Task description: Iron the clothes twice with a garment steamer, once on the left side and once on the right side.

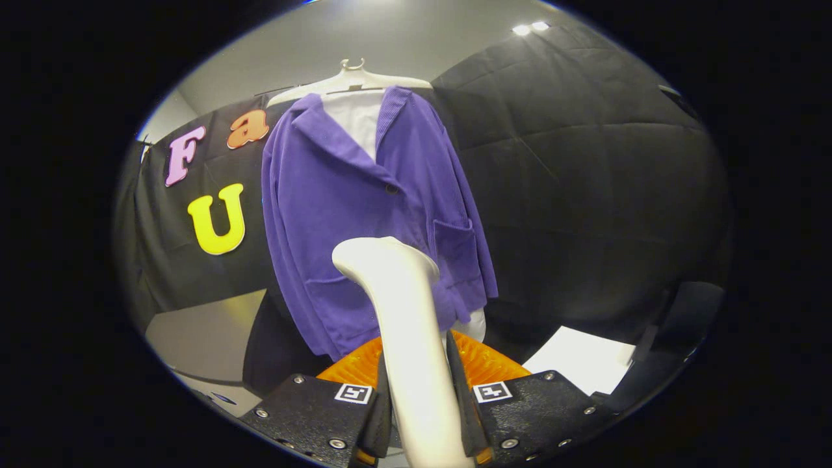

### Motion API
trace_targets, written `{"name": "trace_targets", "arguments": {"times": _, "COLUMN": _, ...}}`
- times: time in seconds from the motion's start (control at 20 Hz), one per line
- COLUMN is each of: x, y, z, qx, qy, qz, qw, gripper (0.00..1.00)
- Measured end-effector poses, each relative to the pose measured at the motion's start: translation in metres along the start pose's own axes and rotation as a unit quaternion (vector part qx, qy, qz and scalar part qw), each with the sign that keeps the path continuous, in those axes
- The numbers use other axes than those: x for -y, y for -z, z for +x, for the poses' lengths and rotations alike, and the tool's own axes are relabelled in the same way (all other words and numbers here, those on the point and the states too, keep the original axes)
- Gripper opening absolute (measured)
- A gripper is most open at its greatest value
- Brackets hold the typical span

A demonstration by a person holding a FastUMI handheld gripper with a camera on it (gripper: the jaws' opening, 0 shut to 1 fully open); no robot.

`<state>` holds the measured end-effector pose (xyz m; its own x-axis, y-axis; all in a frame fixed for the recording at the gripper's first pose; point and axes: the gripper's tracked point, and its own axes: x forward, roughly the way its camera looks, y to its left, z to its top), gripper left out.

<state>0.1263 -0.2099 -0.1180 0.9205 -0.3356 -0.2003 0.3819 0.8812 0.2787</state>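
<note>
A purple corduroy jacket [364, 214] hangs over a white shirt [359, 123] on a pale hanger [351, 79], straight ahead beyond the fingers. My gripper [422, 403] is shut on the white garment steamer [403, 312], both fingers pressing on its handle. The steamer's head rises in front of the jacket's lower hem, a little apart from the cloth and turned toward it. The handle's bottom end is hidden between the fingers.
A white sheet [582, 361] lies low to the right of the fingers. A grey surface [205, 335] sits low on the left under the black cloth wall. Ceiling lights [530, 28] shine high on the right.
</note>
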Motion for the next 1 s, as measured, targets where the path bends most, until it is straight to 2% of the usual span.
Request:
{"name": "trace_targets", "arguments": {"times": 0.4, "x": 0.011, "y": -0.095, "z": 0.017, "qx": 0.101, "qy": 0.003, "qz": 0.046, "qw": 0.994, "gripper": 0.42}}
{"name": "trace_targets", "arguments": {"times": 0.6, "x": 0.017, "y": -0.123, "z": 0.029, "qx": 0.121, "qy": 0.015, "qz": 0.041, "qw": 0.992, "gripper": 0.42}}
{"name": "trace_targets", "arguments": {"times": 1.0, "x": -0.007, "y": -0.197, "z": 0.073, "qx": 0.179, "qy": 0.002, "qz": 0.039, "qw": 0.983, "gripper": 0.42}}
